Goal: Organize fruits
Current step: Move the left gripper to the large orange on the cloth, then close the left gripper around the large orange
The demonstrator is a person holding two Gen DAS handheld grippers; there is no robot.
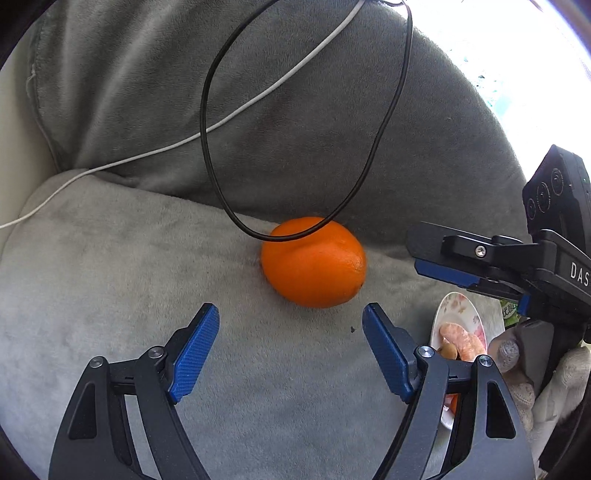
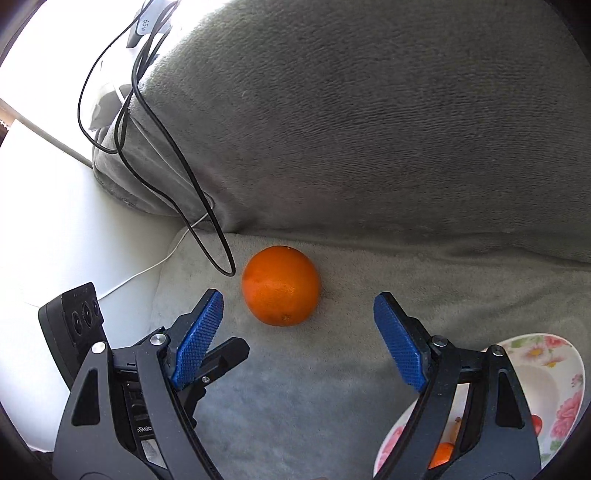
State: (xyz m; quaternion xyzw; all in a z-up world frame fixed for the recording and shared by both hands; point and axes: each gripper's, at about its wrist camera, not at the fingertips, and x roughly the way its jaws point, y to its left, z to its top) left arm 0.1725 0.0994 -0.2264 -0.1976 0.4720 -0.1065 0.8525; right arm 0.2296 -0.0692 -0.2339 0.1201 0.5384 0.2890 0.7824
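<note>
An orange (image 1: pixel 314 263) lies on a grey plush sofa seat, just ahead of my open, empty left gripper (image 1: pixel 291 319). In the right wrist view the orange (image 2: pixel 281 285) lies just ahead and left of centre of my open, empty right gripper (image 2: pixel 298 308). A floral plate (image 1: pixel 466 314) with peeled fruit pieces sits at the right; it also shows in the right wrist view (image 2: pixel 550 354) at the lower right, holding small orange bits. The right gripper's body shows in the left wrist view (image 1: pixel 436 258), its jaws seen edge-on.
A black cable loop (image 1: pixel 207 147) hangs over the sofa back and touches the orange's top. A white cable (image 1: pixel 236 112) runs across the back cushion. In the right wrist view black cables (image 2: pixel 184 177) and a charger (image 2: pixel 146 24) hang at the sofa's left end.
</note>
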